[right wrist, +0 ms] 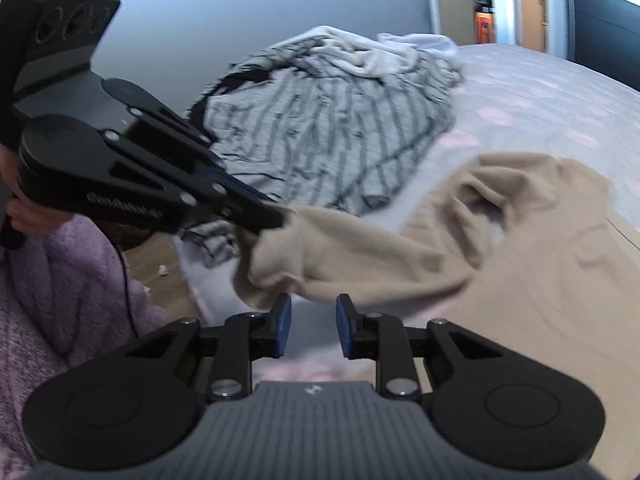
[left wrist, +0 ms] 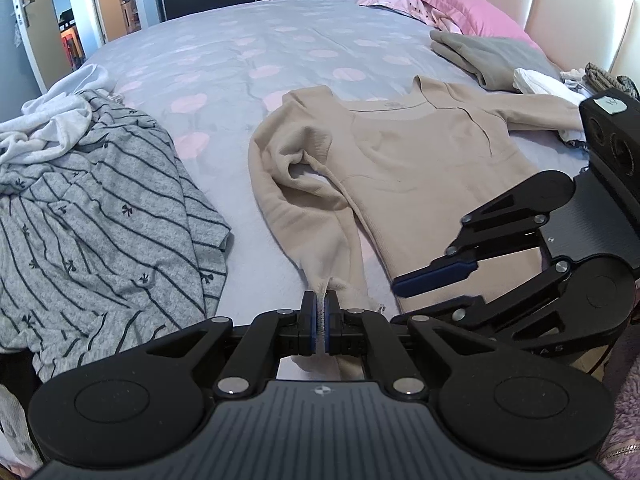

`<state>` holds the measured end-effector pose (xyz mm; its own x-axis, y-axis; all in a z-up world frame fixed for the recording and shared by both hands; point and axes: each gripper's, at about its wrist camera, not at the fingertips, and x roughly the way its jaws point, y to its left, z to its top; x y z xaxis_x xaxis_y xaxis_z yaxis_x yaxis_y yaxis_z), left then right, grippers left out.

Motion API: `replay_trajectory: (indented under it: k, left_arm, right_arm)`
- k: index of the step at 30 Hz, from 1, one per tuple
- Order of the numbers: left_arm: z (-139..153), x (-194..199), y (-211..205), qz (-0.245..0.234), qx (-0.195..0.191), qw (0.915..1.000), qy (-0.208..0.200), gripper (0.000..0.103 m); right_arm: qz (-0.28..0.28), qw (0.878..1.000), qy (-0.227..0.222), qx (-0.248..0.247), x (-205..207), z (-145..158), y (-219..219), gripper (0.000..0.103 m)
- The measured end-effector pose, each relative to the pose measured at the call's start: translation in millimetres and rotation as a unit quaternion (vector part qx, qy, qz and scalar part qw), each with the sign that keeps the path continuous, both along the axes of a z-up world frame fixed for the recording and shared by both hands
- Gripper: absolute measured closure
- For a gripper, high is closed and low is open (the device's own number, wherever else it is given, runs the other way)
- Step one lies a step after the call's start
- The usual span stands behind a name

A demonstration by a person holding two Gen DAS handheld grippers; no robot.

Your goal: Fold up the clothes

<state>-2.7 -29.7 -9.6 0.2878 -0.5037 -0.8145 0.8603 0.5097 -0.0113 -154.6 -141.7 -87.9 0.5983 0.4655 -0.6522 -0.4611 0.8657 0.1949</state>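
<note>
A beige long-sleeved top (left wrist: 416, 160) lies spread on the bed, neck toward the pillows. My left gripper (left wrist: 319, 312) is shut on the cuff of its near sleeve (left wrist: 316, 236), lifting that end off the cover. In the right wrist view the same left gripper (right wrist: 276, 216) pinches the beige sleeve (right wrist: 352, 252), which hangs between it and the top's body (right wrist: 560, 280). My right gripper (right wrist: 312, 320) hovers just in front of the sleeve's lower fold, its blue pads apart with nothing between them. From the left wrist view, the right gripper (left wrist: 416, 292) sits over the top's hem.
A grey striped garment (left wrist: 100, 208) and white cloth (left wrist: 56, 124) lie heaped on the bed's left side. Folded grey clothes (left wrist: 488, 56), pink pillows (left wrist: 460, 4) and small white items (left wrist: 536, 80) sit near the headboard. A person's fluffy lilac sleeve (right wrist: 60, 280) is at the bed edge.
</note>
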Motion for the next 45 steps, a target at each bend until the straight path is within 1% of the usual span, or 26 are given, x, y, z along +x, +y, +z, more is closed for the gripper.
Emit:
replay_trajectory:
  k: [5, 7, 8, 12, 15, 18, 23, 29, 31, 34, 36, 40, 41, 42, 44, 45]
  left_arm:
    - [-3, -2, 5, -0.01, -0.006, 0.9999, 0.006, 0.101]
    - [-4, -3, 5, -0.013, -0.007, 0.9999, 0.007, 0.101]
    - [-5, -3, 5, -0.014, -0.004, 0.9999, 0.006, 0.101]
    - [-7, -4, 8, -0.012, 0.01, 0.9999, 0.002, 0.101]
    - [-8, -9, 13, -0.022, 0.024, 0.9995, 0.006, 0.101]
    - [-13, -22, 15, -0.051, 0.048, 0.9974, 0.013, 0.101]
    - [-32, -44, 15, -0.094, 0.116, 0.9888, 0.002, 0.101]
    - [-55, -60, 23, -0.127, 0.181, 0.9753, -0.003, 0.102]
    - [-59, -64, 27, -0.135, 0.188, 0.9729, 0.0, 0.101]
    - [-63, -64, 30, -0.127, 0.2, 0.9716, -0.002, 0.101]
    - [-66, -62, 32, -0.116, 0.21, 0.9709, -0.003, 0.101]
    - [-70, -50, 38, -0.069, 0.23, 0.9707, -0.005, 0.101]
    - [-70, -48, 39, -0.057, 0.23, 0.9714, -0.004, 0.101]
    - [-68, -45, 41, -0.046, 0.223, 0.9738, -0.001, 0.101]
    - [-62, -41, 42, -0.028, 0.201, 0.9791, 0.006, 0.1]
    - [-59, -40, 42, -0.02, 0.19, 0.9816, 0.01, 0.096]
  right_arm:
    - [0.024, 1.0, -0.005, -0.008, 7, -5, 11, 0.082]
    - [0.031, 0.999, -0.007, -0.005, 8, -7, 12, 0.089]
    - [0.034, 0.999, -0.01, -0.002, 7, -6, 12, 0.098]
    - [0.056, 0.998, -0.017, 0.008, 0, 0, 12, 0.1]
    - [0.085, 0.996, -0.02, -0.006, -13, 5, 16, 0.101]
    - [0.122, 0.992, -0.015, -0.036, -28, 3, 25, 0.101]
    - [0.167, 0.983, 0.009, -0.076, -45, -14, 41, 0.101]
    - [0.189, 0.977, 0.021, -0.095, -56, -23, 49, 0.101]
    - [0.193, 0.976, 0.025, -0.097, -57, -24, 51, 0.101]
    - [0.216, 0.971, 0.037, -0.096, -62, -26, 57, 0.101]
    - [0.221, 0.969, 0.04, -0.1, -65, -28, 61, 0.101]
    - [0.22, 0.969, 0.058, -0.093, -64, -31, 63, 0.101]
    - [0.224, 0.968, 0.068, -0.088, -64, -32, 63, 0.099]
    - [0.226, 0.967, 0.074, -0.086, -64, -32, 64, 0.096]
    - [0.226, 0.967, 0.078, -0.091, -65, -33, 65, 0.096]
    - [0.223, 0.967, 0.074, -0.095, -65, -32, 65, 0.096]
